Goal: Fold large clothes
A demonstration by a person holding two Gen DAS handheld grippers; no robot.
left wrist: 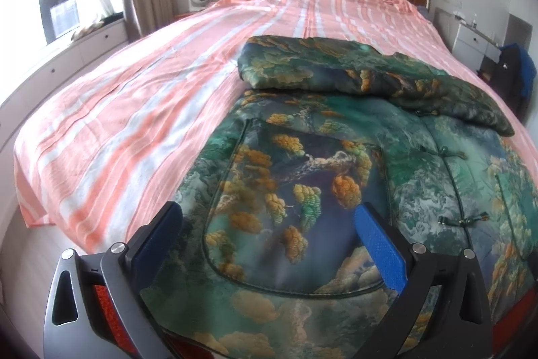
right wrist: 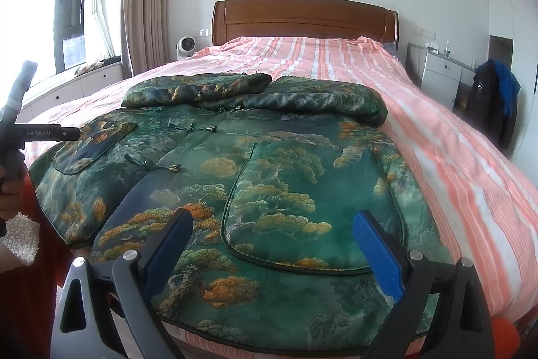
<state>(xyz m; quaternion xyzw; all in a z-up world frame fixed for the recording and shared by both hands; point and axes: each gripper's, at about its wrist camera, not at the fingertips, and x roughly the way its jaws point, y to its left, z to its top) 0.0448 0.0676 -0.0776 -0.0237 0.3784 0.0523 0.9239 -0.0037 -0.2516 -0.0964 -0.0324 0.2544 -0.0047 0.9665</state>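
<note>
I see the bed [right wrist: 437, 130] under its pink striped sheet, and on its near end the green patterned jacket [right wrist: 285, 164] lies flat, front up, both sleeves folded across the chest. My left hand-held gripper [left wrist: 269, 224] hovers over its left pocket, jaws apart. My right hand-held gripper [right wrist: 274, 231] hovers over the other pocket, jaws apart too.

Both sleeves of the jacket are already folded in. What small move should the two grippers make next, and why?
Probably lower both and close them on the near hem. The left gripper and right gripper hover open above the green jacket, holding nothing. Its sleeves lie folded across the top, so the hem can go up toward the collar.
</note>
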